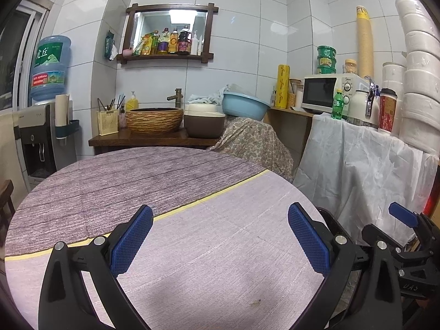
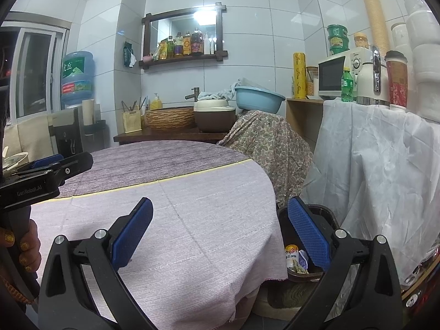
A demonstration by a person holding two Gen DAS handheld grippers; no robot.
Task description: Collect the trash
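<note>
We hold the left gripper (image 1: 220,236) over the round cloth-covered table (image 1: 192,192), its blue fingers (image 1: 132,243) spread wide with nothing between them. The right gripper (image 2: 220,236), fingers equally wide and empty, sits at the table's right edge above the dark trash bin (image 2: 327,214) on the floor, in which a printed wrapper (image 2: 294,258) lies.

Both tongs share one build: the left tongs (image 1: 220,236) and right tongs (image 2: 220,233) have glossy black plastic arms with triangular cutouts, round silver screws at the joints, and blue cross-hatched rubber pads (image 1: 132,240). White "GenRobot.AI" lettering marks one black body. The person's hand (image 2: 26,247) has gold glitter nail polish.
</note>
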